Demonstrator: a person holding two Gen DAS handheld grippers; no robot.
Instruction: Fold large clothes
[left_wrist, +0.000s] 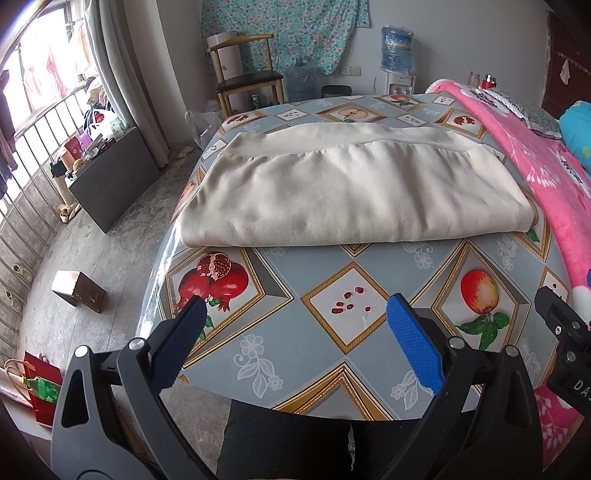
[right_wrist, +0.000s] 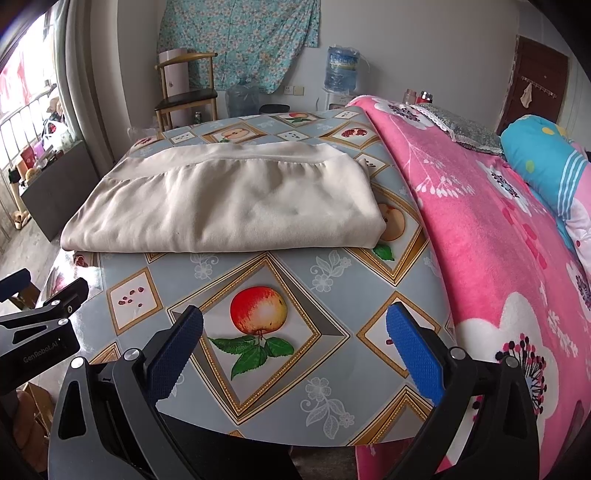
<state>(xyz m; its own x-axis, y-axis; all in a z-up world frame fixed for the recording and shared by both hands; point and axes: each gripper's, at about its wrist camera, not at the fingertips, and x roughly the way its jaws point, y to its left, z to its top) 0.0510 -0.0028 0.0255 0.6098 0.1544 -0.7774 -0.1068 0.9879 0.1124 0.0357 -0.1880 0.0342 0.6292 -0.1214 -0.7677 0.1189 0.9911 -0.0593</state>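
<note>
— Where's the garment (left_wrist: 343, 192) lying?

— Folded into a wide cream slab on the far half of the surface (left_wrist: 332, 332), the one with the fruit-print cloth. Its folded edge faces us and a smoother band runs along the far side. From the right side it looks the same (right_wrist: 229, 210), flat, with one corner sitting over a printed apple.

— And the tools?

— Both hang over the near edge, well short of the garment. The left tool (left_wrist: 295, 314) is spread wide with nothing between its blue pads (left_wrist: 410, 339); under it you see printed pomegranate seeds. The right tool (right_wrist: 295, 325) is just as wide and empty, above a printed red apple. Neither touches the cloth.

— Can each see the other?

— Yes, the right one's black body pokes in at the right edge of the left view, and the left one shows at the left edge of the right view.

— What's beside the surface?

— A pink flowered blanket (right_wrist: 480, 240) along the right side, touching the cloth's edge, with a blue pillow (right_wrist: 543, 155) farther back. Behind are a wooden chair (left_wrist: 247, 74) and a water bottle (left_wrist: 397, 50) on its dispenser
</note>
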